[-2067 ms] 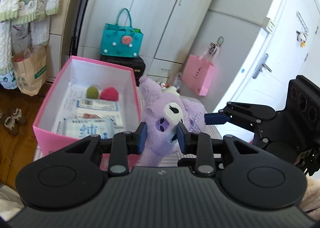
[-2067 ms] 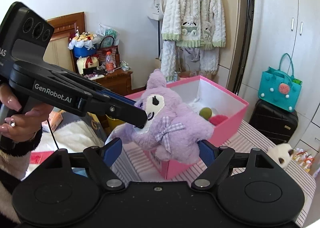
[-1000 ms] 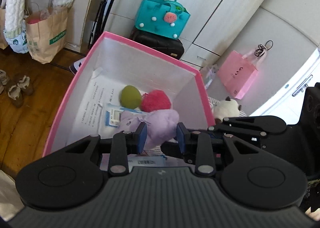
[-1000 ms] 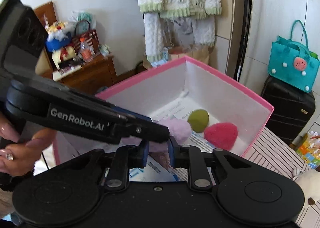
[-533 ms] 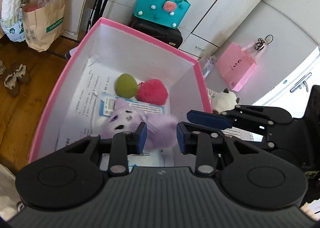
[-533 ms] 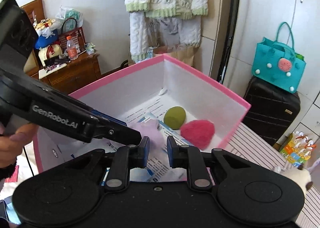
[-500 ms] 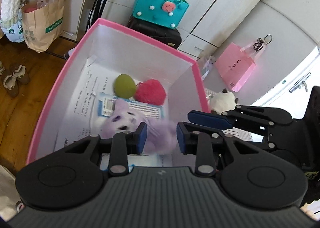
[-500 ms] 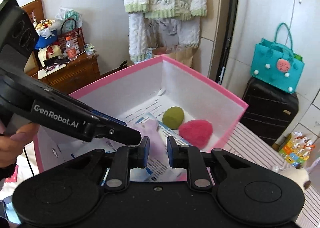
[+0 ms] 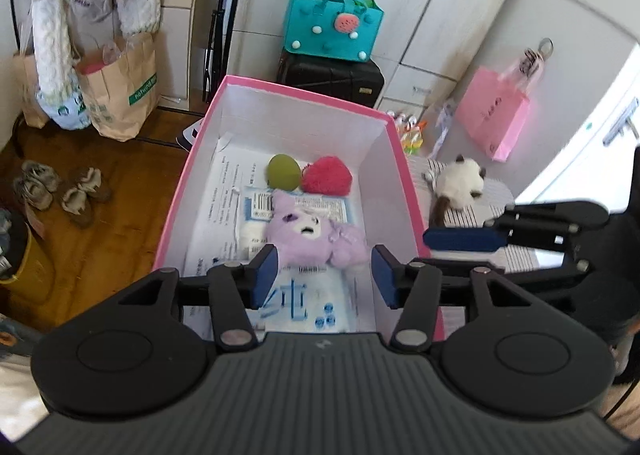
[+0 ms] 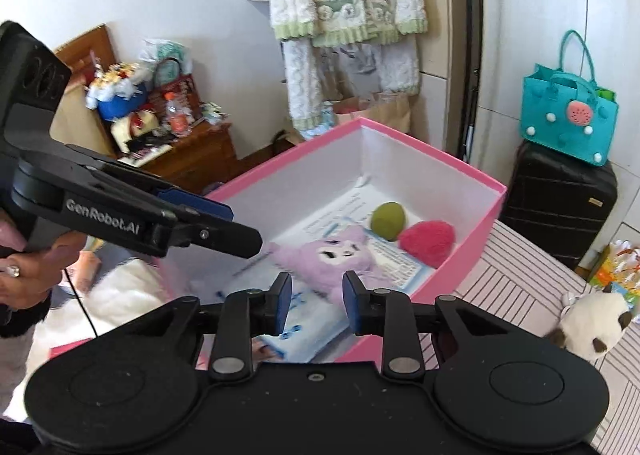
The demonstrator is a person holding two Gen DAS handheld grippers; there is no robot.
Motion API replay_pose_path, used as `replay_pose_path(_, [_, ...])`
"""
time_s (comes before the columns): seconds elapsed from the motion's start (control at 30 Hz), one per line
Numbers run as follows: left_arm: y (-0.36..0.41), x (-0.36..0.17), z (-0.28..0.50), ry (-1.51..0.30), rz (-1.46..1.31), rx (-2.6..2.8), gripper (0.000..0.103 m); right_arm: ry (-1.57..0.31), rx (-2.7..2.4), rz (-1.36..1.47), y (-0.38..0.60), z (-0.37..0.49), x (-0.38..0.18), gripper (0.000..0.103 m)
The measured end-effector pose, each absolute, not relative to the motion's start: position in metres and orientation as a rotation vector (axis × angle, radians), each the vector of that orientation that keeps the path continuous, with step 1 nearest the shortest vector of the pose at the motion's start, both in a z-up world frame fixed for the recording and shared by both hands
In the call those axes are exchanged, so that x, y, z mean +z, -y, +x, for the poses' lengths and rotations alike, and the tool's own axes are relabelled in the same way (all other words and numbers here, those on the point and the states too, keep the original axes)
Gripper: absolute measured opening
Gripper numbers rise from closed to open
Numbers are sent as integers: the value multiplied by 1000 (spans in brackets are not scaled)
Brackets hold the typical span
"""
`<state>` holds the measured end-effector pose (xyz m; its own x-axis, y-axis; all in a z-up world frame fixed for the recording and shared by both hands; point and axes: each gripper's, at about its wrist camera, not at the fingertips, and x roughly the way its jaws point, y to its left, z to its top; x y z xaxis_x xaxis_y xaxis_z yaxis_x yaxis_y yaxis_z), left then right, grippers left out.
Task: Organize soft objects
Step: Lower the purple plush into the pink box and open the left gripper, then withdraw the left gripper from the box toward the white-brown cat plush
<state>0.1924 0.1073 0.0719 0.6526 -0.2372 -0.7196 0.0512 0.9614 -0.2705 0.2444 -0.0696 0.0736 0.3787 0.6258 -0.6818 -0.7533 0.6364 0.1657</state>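
Left gripper [image 9: 324,275] hangs above the near end of the pink box [image 9: 400,159], its jaws opening with nothing pinched between them — the purple plush [image 9: 310,235] lies free on the box floor below. Right gripper [image 10: 314,301], at the box's near right wall, has its jaws parting too, a narrow gap and no grip on anything. Inside the box the plush rests face up on flat packets, with a green ball [image 9: 283,172] and a red fuzzy ball [image 9: 326,180] touching each other toward the far wall. Outside the box, off its right wall, a white and brown plush [image 9: 458,185] lies on the striped cloth [image 10: 516,279].
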Motion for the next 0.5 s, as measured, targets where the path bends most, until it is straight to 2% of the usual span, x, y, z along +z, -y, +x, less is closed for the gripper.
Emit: replay_pose_path(0.5, [-86, 113, 123, -818, -85, -200, 53, -721, 958, -171, 102, 178, 119, 40])
